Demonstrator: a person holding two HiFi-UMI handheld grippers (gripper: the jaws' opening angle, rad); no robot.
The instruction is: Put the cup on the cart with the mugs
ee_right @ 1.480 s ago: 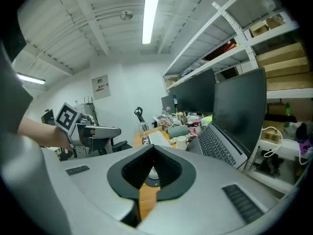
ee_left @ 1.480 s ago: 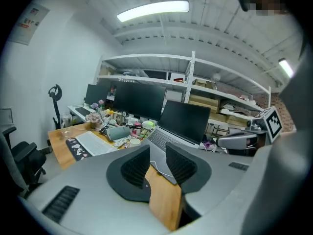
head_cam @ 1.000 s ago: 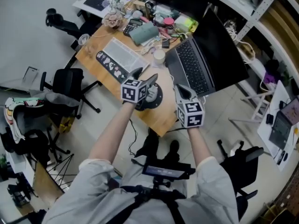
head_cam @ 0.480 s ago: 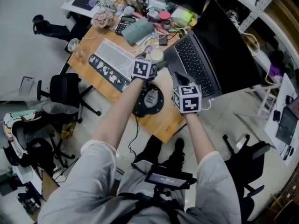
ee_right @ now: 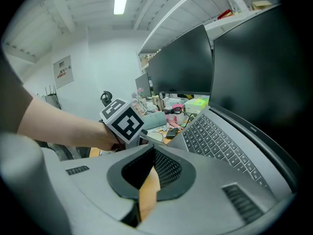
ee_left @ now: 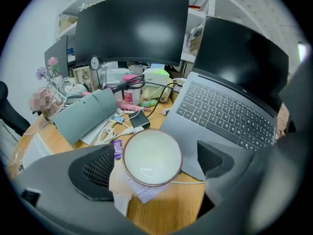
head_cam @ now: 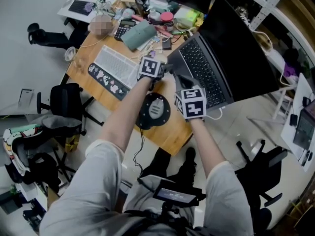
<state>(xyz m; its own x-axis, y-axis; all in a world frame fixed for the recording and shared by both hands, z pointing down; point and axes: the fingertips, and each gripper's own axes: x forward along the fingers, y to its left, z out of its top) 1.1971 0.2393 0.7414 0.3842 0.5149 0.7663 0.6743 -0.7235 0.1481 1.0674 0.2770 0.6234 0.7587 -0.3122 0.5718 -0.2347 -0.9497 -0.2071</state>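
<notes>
Your left gripper (ee_left: 155, 153) has travelled from over the round black pad (head_cam: 154, 109) up the desk (head_cam: 170, 128) to the near left corner of the laptop (head_cam: 206, 68), and its jaws have gone from partly parted to wide.

Finding one, at 10 o'clock from the cup (ee_left: 151, 156): a grey pouch (ee_left: 85, 115) lies clear of the approach.

Finding two: the cup, white and empty, stands upright on paper scraps (ee_left: 143, 192) between the left jaws. Those jaws are opening. Neither pad touches the rim, so nothing is gripped.

Finding three, at 2 o'clock from the cup: the laptop's corner sits just beside it.

Finding four: your right gripper (ee_right: 149, 153) hangs at 4 o'clock from the left one, jaws together on nothing.

Assessment: the task stands at the reach stage only. Closing on the cup, lifting it and carrying it across are all outstanding. No cart and no mugs show in any view, so you must locate the destination before you set down.
</notes>
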